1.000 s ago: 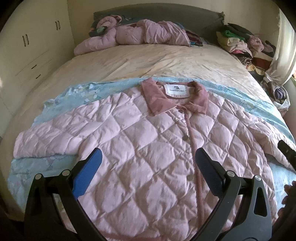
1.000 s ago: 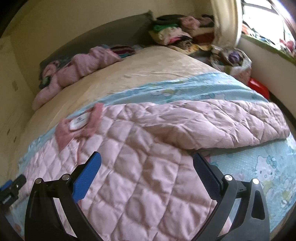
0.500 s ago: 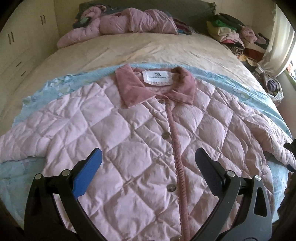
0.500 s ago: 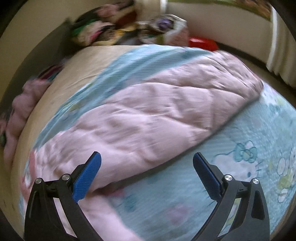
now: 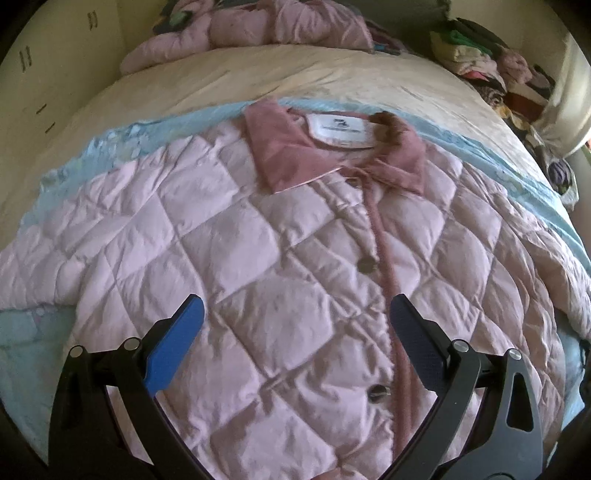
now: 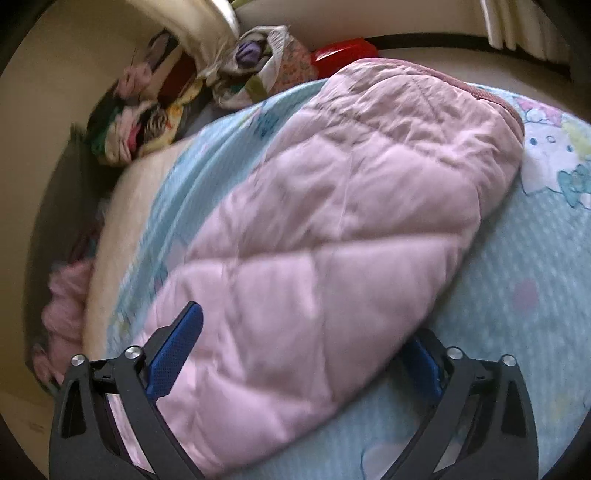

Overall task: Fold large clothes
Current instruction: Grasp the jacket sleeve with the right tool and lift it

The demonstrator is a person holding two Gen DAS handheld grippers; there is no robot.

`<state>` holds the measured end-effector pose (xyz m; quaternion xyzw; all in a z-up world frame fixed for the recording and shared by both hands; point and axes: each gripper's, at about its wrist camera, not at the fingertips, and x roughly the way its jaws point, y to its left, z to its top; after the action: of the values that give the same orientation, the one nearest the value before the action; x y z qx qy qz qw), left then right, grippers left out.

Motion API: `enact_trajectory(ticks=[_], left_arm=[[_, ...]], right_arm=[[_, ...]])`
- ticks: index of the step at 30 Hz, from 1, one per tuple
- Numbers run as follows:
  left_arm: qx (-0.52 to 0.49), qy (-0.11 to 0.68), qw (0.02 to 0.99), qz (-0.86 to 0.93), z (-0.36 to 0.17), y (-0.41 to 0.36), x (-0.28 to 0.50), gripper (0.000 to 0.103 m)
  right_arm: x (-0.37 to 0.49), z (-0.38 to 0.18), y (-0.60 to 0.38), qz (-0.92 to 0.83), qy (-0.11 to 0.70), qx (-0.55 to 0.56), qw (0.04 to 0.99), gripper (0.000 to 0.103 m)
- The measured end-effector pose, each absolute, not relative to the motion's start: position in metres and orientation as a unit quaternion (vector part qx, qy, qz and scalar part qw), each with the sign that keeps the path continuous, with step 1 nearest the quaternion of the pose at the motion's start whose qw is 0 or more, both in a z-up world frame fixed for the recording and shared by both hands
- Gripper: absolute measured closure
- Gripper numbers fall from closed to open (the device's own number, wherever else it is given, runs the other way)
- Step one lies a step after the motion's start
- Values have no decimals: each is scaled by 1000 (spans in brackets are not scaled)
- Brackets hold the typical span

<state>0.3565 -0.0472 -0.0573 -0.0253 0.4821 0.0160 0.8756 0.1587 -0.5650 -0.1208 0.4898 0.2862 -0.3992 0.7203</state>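
Note:
A pink quilted jacket lies flat and buttoned, front up, on a light blue sheet on the bed. Its darker pink collar and white label point away from me. My left gripper is open and empty, just above the jacket's chest left of the button placket. In the right wrist view my right gripper is open and straddles the jacket's right sleeve. The sleeve lies between the fingers, and its cuff points toward the bed's edge.
A cream bedspread covers the far half of the bed. More pink quilted clothes lie at the headboard. A pile of clothes sits at the far right. A red box and bags stand on the floor past the bed. White cabinets stand on the left.
My left gripper has moved forward and lower over the jacket's chest. My right gripper has swung right and down onto the right sleeve, which now sits between its open fingers.

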Motion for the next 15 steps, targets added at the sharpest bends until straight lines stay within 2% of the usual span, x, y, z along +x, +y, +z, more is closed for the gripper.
enact_trajectory(ticks=[2,3,4,7,9,15], left_arm=[[-28,483,875,18,-59,-42,357,9],[-29,484,875,20,-59,-37,358,9],[-30,483,875,21,-59,-34,359,9],[-41,477,878,22,-53,-22,362,9],[-49,471,881,22,-47,-13,363,9],[-81,465,881,18,-33,12,365,9]], right_arm=[[153,-122,-575,-403,270,501,717,43],[151,-123,-579,-401,263,506,717,62],[149,-124,-585,-388,258,516,719,70],[150,-115,-587,-371,252,512,732,82],[157,-94,-579,-359,241,484,760,86],[178,-21,-544,-296,213,434,824,88]])
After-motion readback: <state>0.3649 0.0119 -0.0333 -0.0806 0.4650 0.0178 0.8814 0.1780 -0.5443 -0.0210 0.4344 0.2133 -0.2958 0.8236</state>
